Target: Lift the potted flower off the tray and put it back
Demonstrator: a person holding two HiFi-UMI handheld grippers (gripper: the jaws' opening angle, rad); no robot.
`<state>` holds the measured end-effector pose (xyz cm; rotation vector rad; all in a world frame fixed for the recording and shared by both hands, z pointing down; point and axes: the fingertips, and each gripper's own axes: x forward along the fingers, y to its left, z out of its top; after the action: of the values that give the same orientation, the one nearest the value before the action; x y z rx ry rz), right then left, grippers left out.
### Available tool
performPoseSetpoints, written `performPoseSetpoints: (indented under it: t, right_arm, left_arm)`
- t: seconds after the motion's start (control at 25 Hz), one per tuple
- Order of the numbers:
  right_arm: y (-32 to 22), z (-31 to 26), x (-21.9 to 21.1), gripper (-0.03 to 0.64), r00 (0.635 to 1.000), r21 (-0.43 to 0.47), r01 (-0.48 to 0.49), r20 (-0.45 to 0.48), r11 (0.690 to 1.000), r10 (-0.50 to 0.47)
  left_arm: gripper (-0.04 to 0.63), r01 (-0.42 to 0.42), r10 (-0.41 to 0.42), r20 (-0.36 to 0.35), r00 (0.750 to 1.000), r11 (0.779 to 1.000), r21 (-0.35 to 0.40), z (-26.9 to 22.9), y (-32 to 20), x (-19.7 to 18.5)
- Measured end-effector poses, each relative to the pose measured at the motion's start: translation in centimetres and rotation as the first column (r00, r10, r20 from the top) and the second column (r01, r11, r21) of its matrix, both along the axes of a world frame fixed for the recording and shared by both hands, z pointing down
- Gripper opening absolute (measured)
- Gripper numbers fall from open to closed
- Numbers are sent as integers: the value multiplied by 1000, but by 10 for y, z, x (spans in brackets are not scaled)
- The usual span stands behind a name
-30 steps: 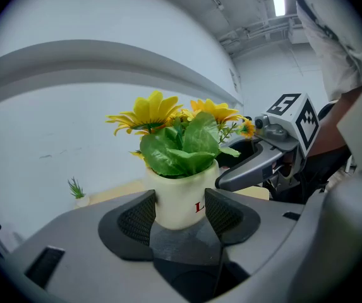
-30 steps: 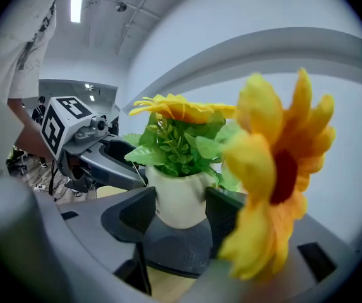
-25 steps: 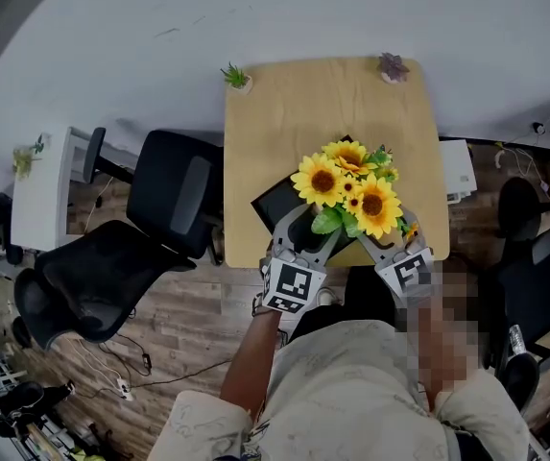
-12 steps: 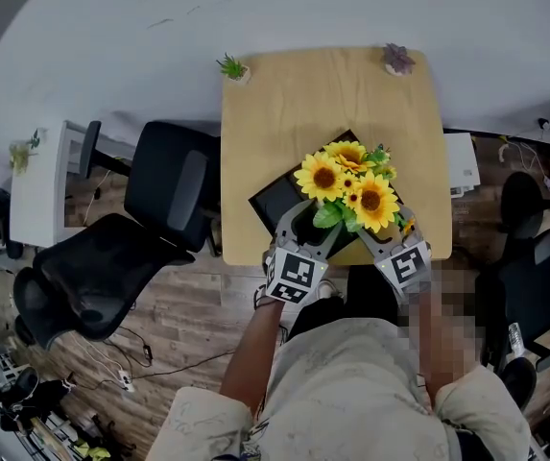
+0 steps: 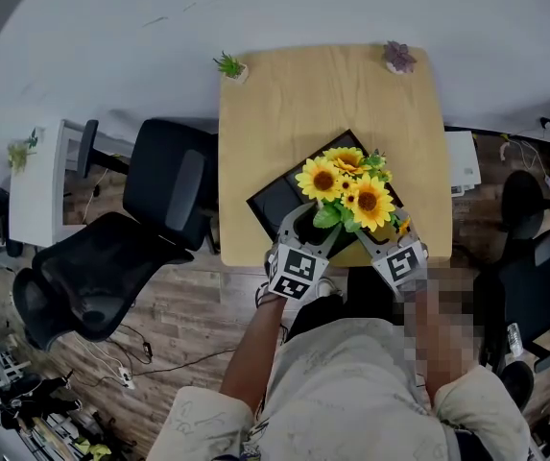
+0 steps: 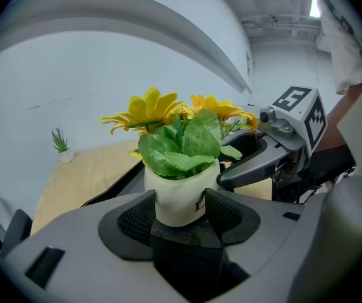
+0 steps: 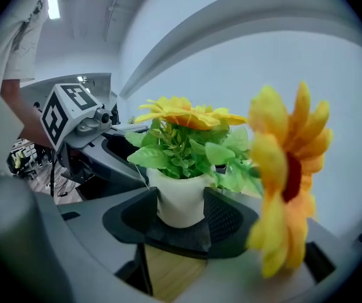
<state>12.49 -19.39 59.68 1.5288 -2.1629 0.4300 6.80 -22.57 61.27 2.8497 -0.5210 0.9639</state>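
Head view: the potted flower [image 5: 349, 188] hangs lower than a second ago, its blooms now smaller over the black tray [image 5: 279, 198] at the near edge of the table [image 5: 322, 94]. Whether it touches the tray is hidden.

Left gripper view: the left gripper [image 6: 179, 212] is clamped on the white pot [image 6: 177, 194].

Right gripper view: the right gripper [image 7: 182, 216] grips the same pot from the other side, with one sunflower [image 7: 288, 175] close to the lens.
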Motion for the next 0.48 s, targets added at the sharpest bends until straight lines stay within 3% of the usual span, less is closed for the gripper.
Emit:
performPoseSetpoints:
  t: [0.48]
  right_arm:
    - [-3,11,-1,245,1000,-24,-6,-2,1000,6]
  left_arm:
    - [252,-5,4,47,999,1000,12,9,-4,-1]
